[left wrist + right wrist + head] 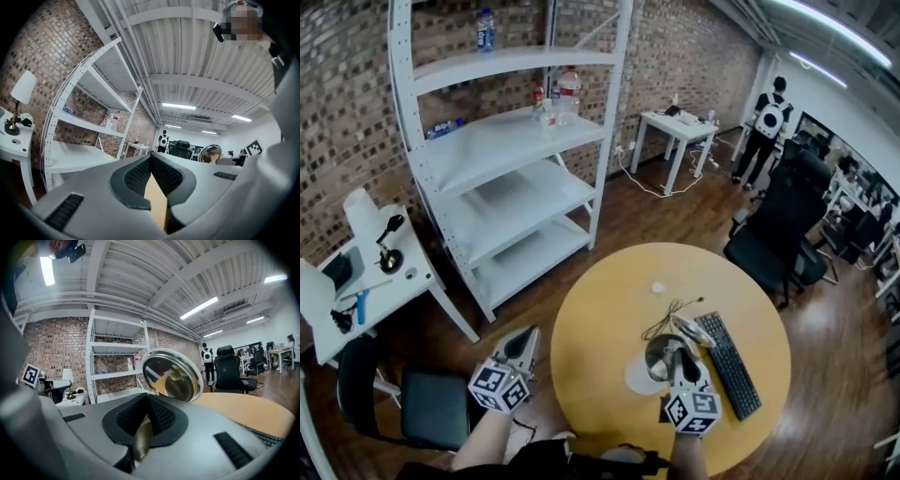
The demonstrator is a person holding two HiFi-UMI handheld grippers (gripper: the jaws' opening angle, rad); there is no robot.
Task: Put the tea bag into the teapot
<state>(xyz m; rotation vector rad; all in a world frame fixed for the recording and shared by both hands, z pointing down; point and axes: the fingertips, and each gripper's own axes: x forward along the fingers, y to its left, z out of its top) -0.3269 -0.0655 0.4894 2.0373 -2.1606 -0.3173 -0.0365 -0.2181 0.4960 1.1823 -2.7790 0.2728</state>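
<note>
The metal teapot (pixel 659 357) stands on a white round mat (pixel 637 378) on the round yellow table (pixel 600 319). Its shiny lid (pixel 171 375) is tipped up, showing just beyond my right gripper (pixel 147 398), which is shut right at the pot. A shiny strip shows in the gap under the pads; I cannot tell whether it is gripped. In the head view the right gripper (pixel 677 352) reaches over the pot. A small white thing (pixel 657 288), maybe the tea bag, lies farther back on the table. My left gripper (pixel 526 339) is shut and empty, off the table's left edge.
A black keyboard (pixel 728 364) lies right of the teapot, with a thin cord (pixel 670 314) and a white object (pixel 689 330) behind it. White shelving (pixel 511 150) and a small side table (pixel 370 281) stand at left, a black chair (pixel 436 408) below my left gripper.
</note>
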